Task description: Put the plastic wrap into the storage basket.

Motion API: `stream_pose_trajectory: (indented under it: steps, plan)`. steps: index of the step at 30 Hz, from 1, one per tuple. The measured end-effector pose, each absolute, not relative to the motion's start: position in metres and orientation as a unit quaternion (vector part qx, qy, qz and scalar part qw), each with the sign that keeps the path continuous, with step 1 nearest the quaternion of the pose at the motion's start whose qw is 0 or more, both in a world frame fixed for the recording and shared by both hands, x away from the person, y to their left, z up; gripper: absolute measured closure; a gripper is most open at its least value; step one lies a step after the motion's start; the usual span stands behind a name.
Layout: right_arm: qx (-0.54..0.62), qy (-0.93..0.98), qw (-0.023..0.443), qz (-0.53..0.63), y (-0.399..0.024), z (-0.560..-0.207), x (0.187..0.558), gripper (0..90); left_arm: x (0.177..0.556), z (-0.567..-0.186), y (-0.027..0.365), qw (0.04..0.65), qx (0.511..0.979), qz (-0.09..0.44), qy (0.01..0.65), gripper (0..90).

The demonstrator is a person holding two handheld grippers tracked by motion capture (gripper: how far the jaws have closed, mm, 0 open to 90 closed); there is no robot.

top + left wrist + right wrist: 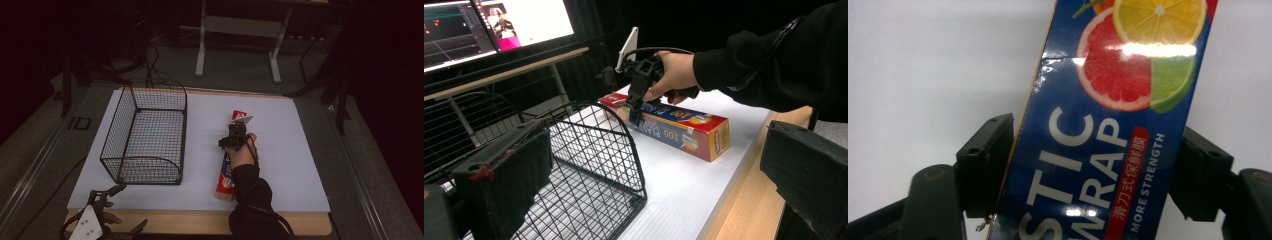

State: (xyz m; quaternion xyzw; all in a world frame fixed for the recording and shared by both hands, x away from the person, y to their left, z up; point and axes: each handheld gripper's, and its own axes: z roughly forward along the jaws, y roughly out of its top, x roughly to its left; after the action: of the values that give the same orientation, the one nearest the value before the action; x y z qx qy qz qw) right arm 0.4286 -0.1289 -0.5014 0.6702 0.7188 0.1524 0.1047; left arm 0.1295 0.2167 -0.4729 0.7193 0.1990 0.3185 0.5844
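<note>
Dim lab, monitors [499,22] on a desk, floor cables [150,65], white-topped table [290,150]

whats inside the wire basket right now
Nothing shows inside the wire basket: through the mesh only the white mat under it appears. The plastic wrap box lies outside on the mat, the right gripper closed on it. The left gripper's near jaw covers one basket corner.

Dim, dark surroundings; glare on box [1108,150]; soft focus
</note>
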Motion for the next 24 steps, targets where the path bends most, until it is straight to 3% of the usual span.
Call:
stream_pose_trajectory:
  steps: [4, 10, 24]
  plan:
    - [0.693, 0.696, 0.109, 0.150, -0.128, -0.497, 0.426, 34.9, 0.130, -0.474, 0.216, 0.580, 0.722, 0.319, 0.201, 0.9]
    - [0.709, 0.680, 0.091, 0.165, -0.133, -0.494, 0.426, 37.9, 0.129, -0.473, 0.216, 0.582, 0.721, 0.319, 0.199, 0.9]
    - [0.686, 0.697, 0.105, 0.179, -0.135, -0.468, 0.431, 39.1, 0.131, -0.474, 0.216, 0.582, 0.721, 0.318, 0.201, 0.9]
